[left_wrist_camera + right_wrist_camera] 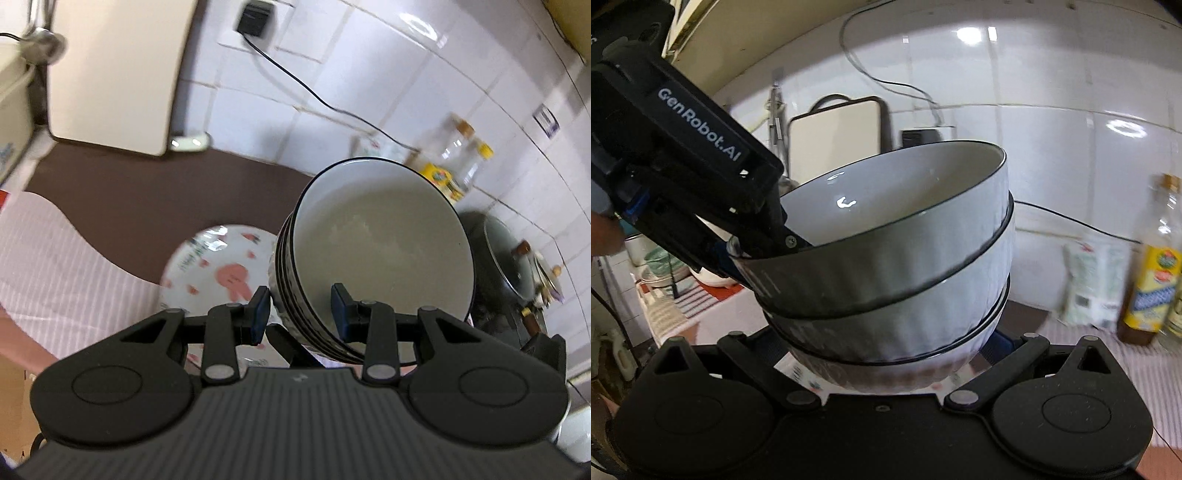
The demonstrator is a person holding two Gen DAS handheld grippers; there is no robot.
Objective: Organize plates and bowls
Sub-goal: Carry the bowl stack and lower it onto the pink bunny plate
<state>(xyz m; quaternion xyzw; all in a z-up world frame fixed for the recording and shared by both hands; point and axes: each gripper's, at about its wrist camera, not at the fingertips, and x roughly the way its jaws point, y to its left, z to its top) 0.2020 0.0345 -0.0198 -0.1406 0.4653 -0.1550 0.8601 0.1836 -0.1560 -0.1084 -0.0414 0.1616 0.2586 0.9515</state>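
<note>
Above brown counter (pixel 147 192), white tiled wall (pixel 388 74), possibly striped cloth (pixel 48 258)

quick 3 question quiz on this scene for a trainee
1. True or false: the top bowl holds food.
2. The left gripper grips the bowls: A by the rim, one finger inside; B by the base; C not at all.
3. In the left wrist view, what pink-patterned thing lies left of the bowls?
Key: 1 false, it is empty. 2 A. 3 a plate.
</note>
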